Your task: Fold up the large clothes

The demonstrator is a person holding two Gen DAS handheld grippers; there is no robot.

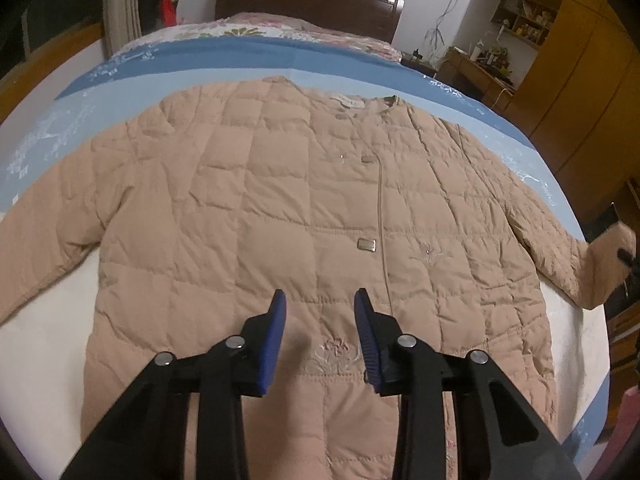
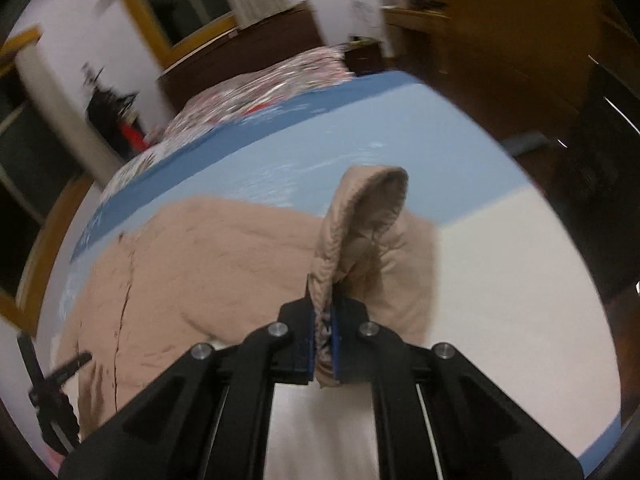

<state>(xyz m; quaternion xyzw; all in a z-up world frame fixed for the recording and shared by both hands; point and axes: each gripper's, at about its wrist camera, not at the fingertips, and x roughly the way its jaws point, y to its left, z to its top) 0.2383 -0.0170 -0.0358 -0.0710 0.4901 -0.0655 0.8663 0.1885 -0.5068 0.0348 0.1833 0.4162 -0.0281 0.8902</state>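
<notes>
Jacket (image 1: pixel 280 208), a quilted beige one, lies face up and spread flat across the bed (image 1: pixel 192 60), filling the middle of the left wrist view with its neckline toward the top of the frame and its hem running down under the camera. The left gripper (image 1: pixel 320 312) hovers over the lower front panel with its blue pads apart and nothing between them. The right gripper (image 2: pixel 322 332) is clamped on the cuff (image 2: pixel 360 220) of one sleeve, which stands up in the centre of the right wrist view; the same cuff shows raised at the far right edge of the left wrist view. The likeliest trouble, as I judge it, is the puffy, slick shell: only a narrow strip of cuff sits between the pads, so a quick swing across the body could let it slide out, and the right view is blurred, which hints at fast motion. A second risk is that dragging the sleeve pulls the whole body askew, since nothing pins it down while the left gripper is off the cloth. The padding may also spring back and undo a fold. Counted: one jacket, two sleeves (one flat at the left of the frame (image 1: pixel 44 240), one lifted), two grippers, one bed, one metal clasp (image 1: pixel 366 245) near the front opening, and two embroidered flower patches that I can make out.
</notes>
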